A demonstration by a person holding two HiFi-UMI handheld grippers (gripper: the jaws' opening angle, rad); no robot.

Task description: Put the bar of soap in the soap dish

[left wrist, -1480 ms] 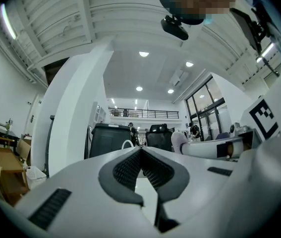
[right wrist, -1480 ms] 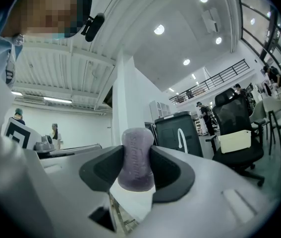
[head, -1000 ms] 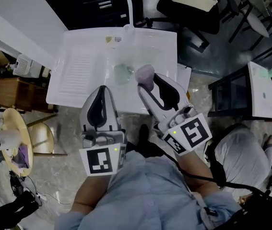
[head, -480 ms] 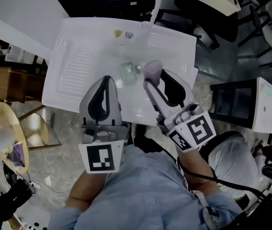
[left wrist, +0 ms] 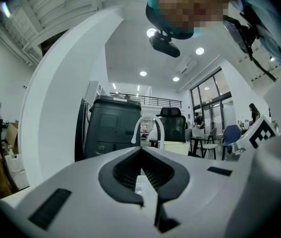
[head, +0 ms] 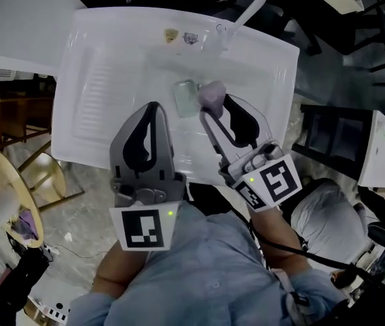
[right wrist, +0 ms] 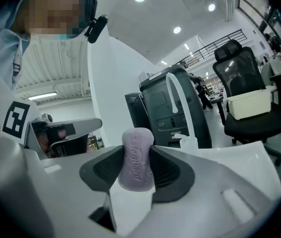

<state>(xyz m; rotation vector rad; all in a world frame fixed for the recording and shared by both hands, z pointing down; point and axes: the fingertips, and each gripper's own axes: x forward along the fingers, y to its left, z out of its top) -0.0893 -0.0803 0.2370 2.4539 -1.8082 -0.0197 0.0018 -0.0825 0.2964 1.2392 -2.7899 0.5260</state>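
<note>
Our right claw pinches the soap near the dish, left claw closed on nothing; released off-centre, we risk it skidding into the sink.

White sink, curved faucet

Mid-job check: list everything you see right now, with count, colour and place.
Sink unit: one, white, centre of the head view, ribbed drainboard on its left.
Faucet: one, white, curved, at the sink's far edge.
Soap dish: one, clear greenish, on the sink, just left of the soap.
Bar of soap: one, purple, upright between the right gripper's fingers.
Office chair: one, black, beyond the sink, carrying a cream tub.
Left gripper: one, grey, shut, empty, over the sink.
Right gripper: one, grey, shut on the soap.
</note>
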